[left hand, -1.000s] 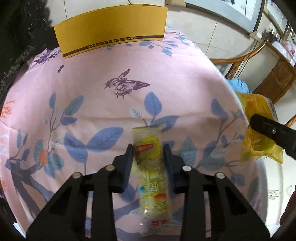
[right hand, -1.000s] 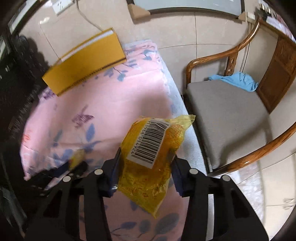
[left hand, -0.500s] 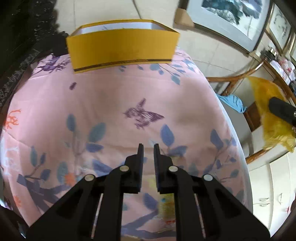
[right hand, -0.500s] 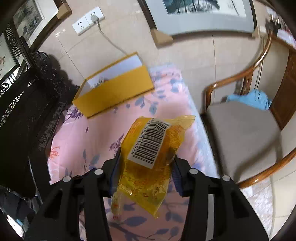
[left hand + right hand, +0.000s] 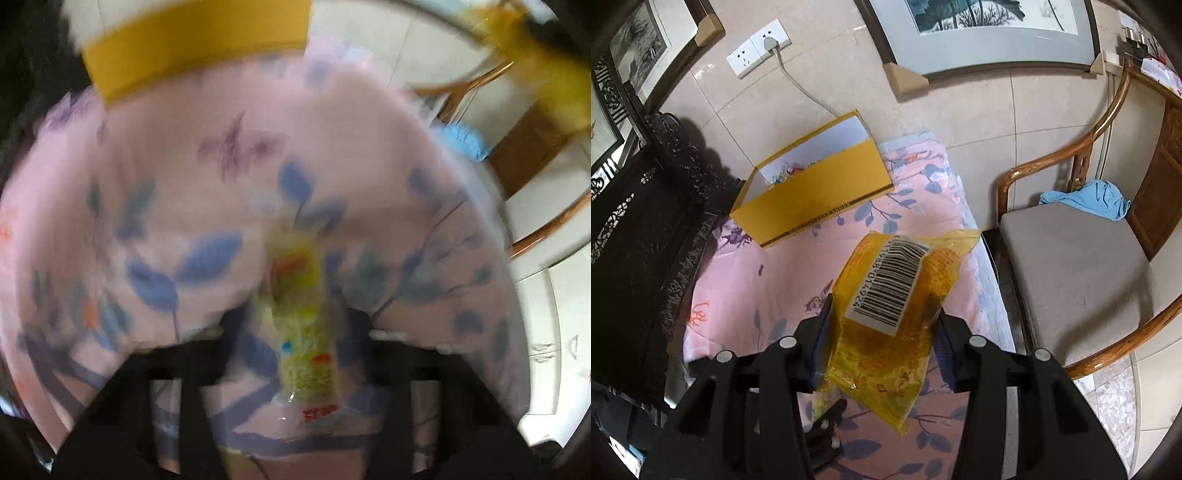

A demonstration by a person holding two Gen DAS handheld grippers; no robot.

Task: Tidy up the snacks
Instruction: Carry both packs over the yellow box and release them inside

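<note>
Pink cloth (image 5: 746, 295): right claw (image 5: 884, 332) clenches yellow packet (image 5: 886, 354); blurred left claw (image 5: 295, 325), just opening, straddles noodle pack (image 5: 301, 325).

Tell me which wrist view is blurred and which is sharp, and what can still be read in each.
Left wrist view: heavy motion blur smears the pink floral cloth, the snack packet and the left hand-held gripper; its jaw state is unreadable. Right wrist view: sharp, with fisheye bending at the edges; the barcode on the yellow snack bag is legible, and the yellow box is crisp.
</note>
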